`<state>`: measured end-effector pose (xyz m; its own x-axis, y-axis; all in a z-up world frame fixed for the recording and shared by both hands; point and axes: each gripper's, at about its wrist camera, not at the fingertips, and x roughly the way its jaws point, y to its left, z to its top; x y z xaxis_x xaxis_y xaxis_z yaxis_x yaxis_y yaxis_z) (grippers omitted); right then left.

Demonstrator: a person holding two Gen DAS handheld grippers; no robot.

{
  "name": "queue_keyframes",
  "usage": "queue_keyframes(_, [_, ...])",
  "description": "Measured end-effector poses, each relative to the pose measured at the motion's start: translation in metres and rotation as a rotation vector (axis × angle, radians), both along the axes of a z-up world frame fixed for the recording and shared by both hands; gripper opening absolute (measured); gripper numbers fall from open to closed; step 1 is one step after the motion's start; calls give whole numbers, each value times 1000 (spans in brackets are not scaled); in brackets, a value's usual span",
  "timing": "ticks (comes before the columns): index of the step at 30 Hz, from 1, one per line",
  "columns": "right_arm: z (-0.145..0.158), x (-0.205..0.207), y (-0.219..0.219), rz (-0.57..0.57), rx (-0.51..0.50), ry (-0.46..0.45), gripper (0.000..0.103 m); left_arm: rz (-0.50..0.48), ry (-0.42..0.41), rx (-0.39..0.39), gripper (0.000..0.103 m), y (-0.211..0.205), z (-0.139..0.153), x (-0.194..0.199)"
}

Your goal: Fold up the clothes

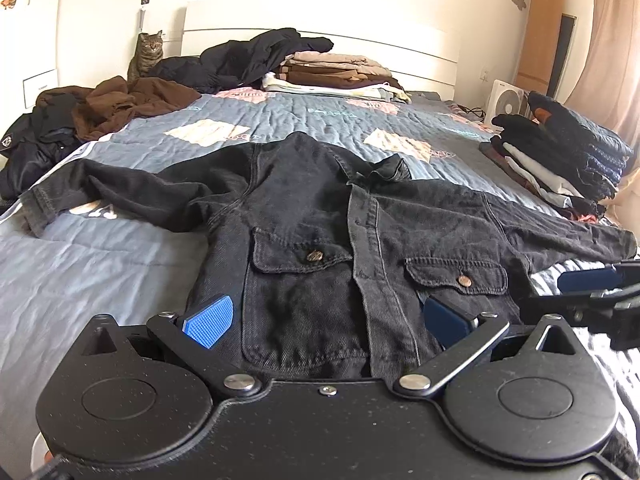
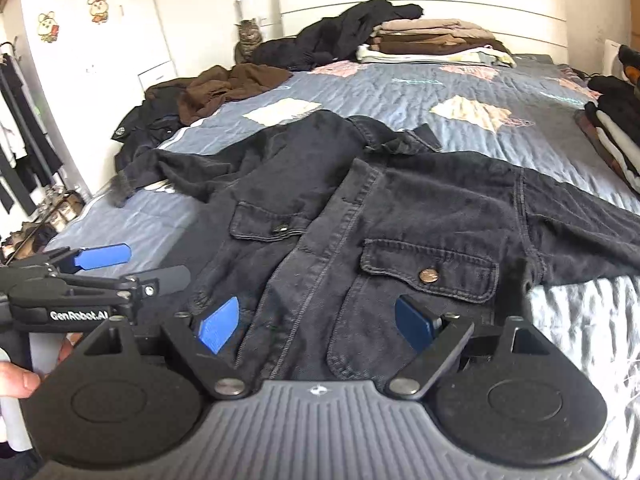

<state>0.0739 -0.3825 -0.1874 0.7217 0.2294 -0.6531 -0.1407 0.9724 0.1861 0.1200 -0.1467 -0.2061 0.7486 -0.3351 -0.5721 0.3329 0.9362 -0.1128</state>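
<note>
Near: left gripper (image 1: pixel 326 322) w/ blue pads spread wide, over the hem of the black denim jacket (image 1: pixel 340 216), nothing pinched. Right gripper (image 2: pixel 316 326) likewise spread apart above the hem, holding nothing. Jacket lies front-up on the blue quilted bed (image 1: pixel 100 260), sleeves out to both sides, collar toward the headboard.

Only the right-wrist view shows the left gripper from the side w/ "GenRobot.AI" lettering, a hand (image 2: pixel 16 380) at the frame edge, and a clothes rack (image 2: pixel 24 140) by the wall. Only the left-wrist view shows the fan (image 1: pixel 508 102) beside the bed and a butterfly sticker (image 1: pixel 518 0).

Mid: brown garment heap (image 1: pixel 120 104) left, folded stack (image 1: pixel 560 160) right edge. Far: folded beige/brown pile (image 1: pixel 340 72) w/ a dark coat draped beside it, cat (image 1: pixel 147 56) sitting by the headboard.
</note>
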Motion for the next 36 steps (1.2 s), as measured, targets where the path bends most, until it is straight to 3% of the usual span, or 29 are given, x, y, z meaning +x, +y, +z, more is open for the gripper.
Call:
queue_keyframes(12, [15, -2, 19, 48, 90, -41, 85, 111, -31, 30, 103, 53, 23, 5])
queue_keyframes(19, [5, 19, 32, 63, 130, -17, 85, 208, -31, -32, 103, 92, 9, 35])
queue_keyframes(24, [-4, 37, 43, 72, 132, 4, 85, 267, -63, 36, 103, 120, 3, 51])
queue_keyframes(30, [-8, 49, 49, 71, 153, 9, 85, 346, -116, 6, 102, 173, 2, 74])
queue_keyframes(34, [-10, 57, 54, 66, 163, 10, 85, 362, -181, 27, 100, 206, -1, 94])
queue_keyframes(36, [-11, 61, 57, 65, 162, 7, 85, 362, -179, 66, 91, 218, -3, 108])
